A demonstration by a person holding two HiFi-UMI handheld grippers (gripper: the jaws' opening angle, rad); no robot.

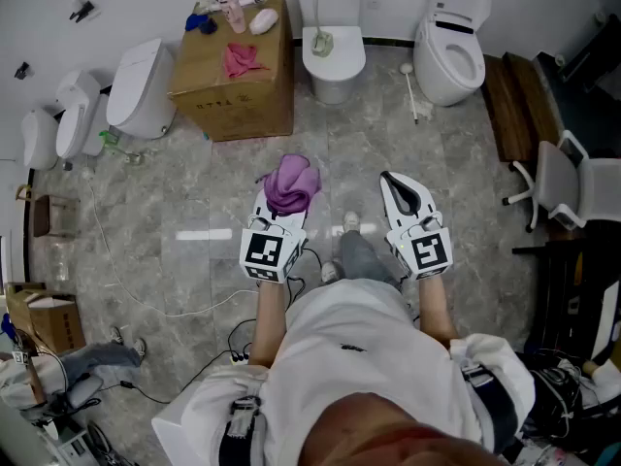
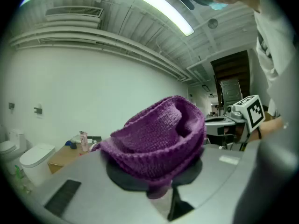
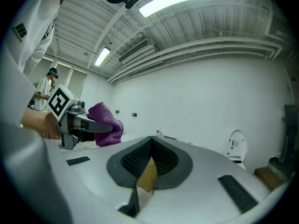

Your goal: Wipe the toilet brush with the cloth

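The left gripper (image 1: 283, 194) and the right gripper (image 1: 392, 182) share one build: a smooth, pale grey-white shell, black ribbed pads (image 3: 140, 158) lining the inner faces of the jaws, and a small black rectangular inlay (image 3: 238, 192) set in the shell behind each pad. Behind each pair of jaws sits a white cube (image 1: 264, 252) printed with black square markers. Thin black cables (image 1: 303, 272) run behind the left cube. The person wears a white long-sleeved top (image 1: 349, 357) with black straps (image 1: 236, 433) on the sleeves, grey trousers (image 1: 364, 255) and pale shoes (image 1: 351, 221).

No readable text, cardboard box (image 1: 238, 105) print illegible
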